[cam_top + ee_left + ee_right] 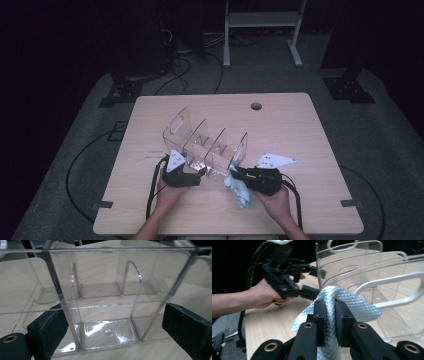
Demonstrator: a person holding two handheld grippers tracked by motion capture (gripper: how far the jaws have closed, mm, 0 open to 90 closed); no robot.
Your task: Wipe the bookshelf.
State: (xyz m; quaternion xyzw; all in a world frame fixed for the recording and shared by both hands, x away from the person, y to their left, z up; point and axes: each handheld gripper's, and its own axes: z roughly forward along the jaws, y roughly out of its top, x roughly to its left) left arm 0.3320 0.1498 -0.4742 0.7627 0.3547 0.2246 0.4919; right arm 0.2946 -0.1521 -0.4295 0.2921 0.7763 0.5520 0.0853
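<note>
Right gripper view: right tool [329,315] pinches a pale blue quilted cloth [352,305] between nearly closed jaws, the fold pressed on the near end wall of a clear acrylic divided organizer [372,267]. Left tool [110,327] has wide jaws straddling the organizer's other near corner; whether the pads touch the walls cannot be told. High view: organizer [205,142] sits mid-table [300,125], cloth [239,190] hangs at its front right edge. Step looks like wiping the organizer while the left steadies it. Next move likely calls for dragging the cloth along the wall with firm pressure, without pushing the organizer askew.
</note>
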